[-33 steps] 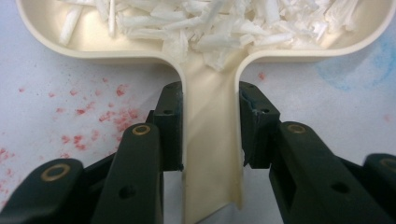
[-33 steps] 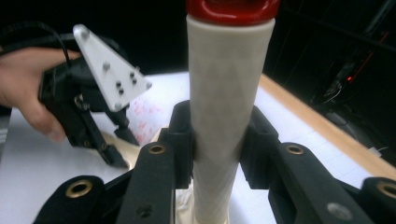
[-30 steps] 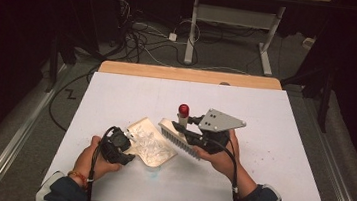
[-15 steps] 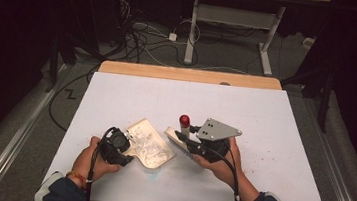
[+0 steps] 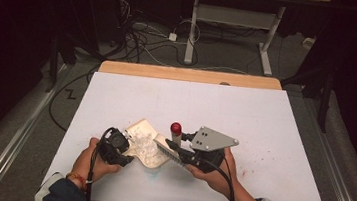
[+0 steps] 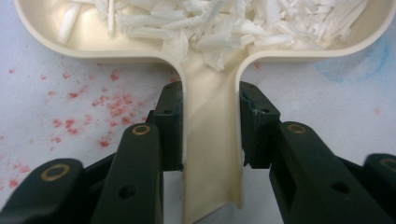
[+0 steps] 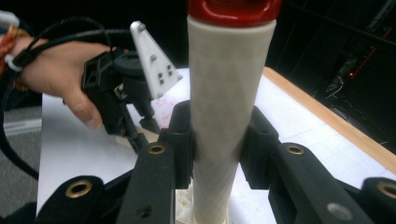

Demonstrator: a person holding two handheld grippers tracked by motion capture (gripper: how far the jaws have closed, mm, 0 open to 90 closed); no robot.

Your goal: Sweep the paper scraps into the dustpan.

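A cream dustpan [image 5: 139,126] lies on the white table, with white shreds [image 6: 210,18] piled inside it. My left gripper [image 6: 210,135] is shut on the dustpan's handle [image 6: 212,154], one pad on each side. The left gripper [image 5: 120,149] is at the pan's near left end. My right gripper [image 7: 217,140] is shut on the cream handle [image 7: 226,93] of a brush with a red cap [image 7: 233,9]. The brush [image 5: 176,130] stands upright. Its bristles [image 5: 168,152] touch the pan's right edge. The right gripper [image 5: 183,151] carries a grey plate [image 5: 212,139].
Red specks [image 6: 93,102] and a blue smudge [image 6: 345,70] mark the white table [image 5: 265,119]. A wooden strip [image 5: 189,75] runs along its far edge. Beyond it, cables [image 5: 143,36] and a desk frame [image 5: 235,21] stand on the dark floor.
The right gripper and brush have moved nearer the person and slightly left, bringing the bristles to the dustpan's edge. The left gripper and dustpan have stayed put.
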